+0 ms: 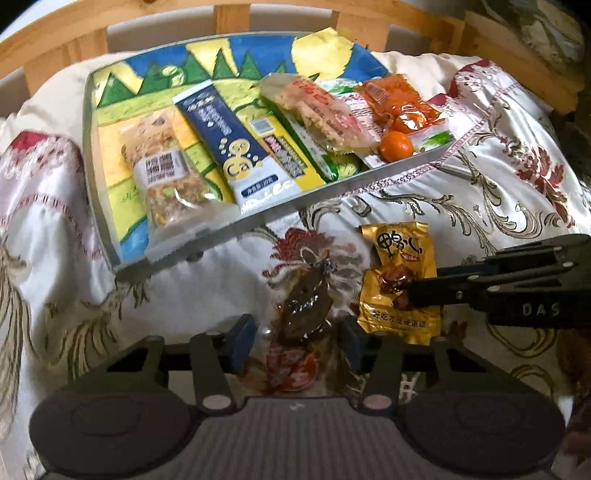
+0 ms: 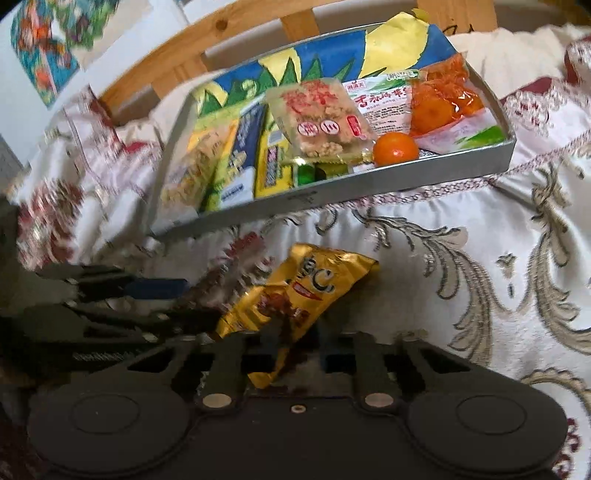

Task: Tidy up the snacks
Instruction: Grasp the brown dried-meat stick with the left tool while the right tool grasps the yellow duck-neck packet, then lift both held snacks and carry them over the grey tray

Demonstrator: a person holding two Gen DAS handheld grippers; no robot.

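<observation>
On the embroidered cloth lies a clear packet of dark brown snack (image 1: 303,306) with a red label, between the blue pads of my left gripper (image 1: 298,343). The pads touch its wrapper edges. Just to its right, my right gripper (image 1: 406,291) reaches in from the side and is shut on a gold snack packet (image 1: 399,280). In the right wrist view that gold packet (image 2: 295,295) stands tilted, pinched in my right gripper (image 2: 297,347), with my left gripper (image 2: 184,301) at the left. Behind both sits a grey tray (image 1: 332,186) with a painted bottom.
The tray (image 2: 332,192) holds a nut bar (image 1: 166,166), a blue box (image 1: 236,136), a rice cracker pack (image 2: 317,114), an orange packet (image 1: 402,103) and a tangerine (image 2: 395,147). A wooden slatted frame (image 1: 229,18) runs behind it. The flowered cloth (image 1: 498,166) spreads to the right.
</observation>
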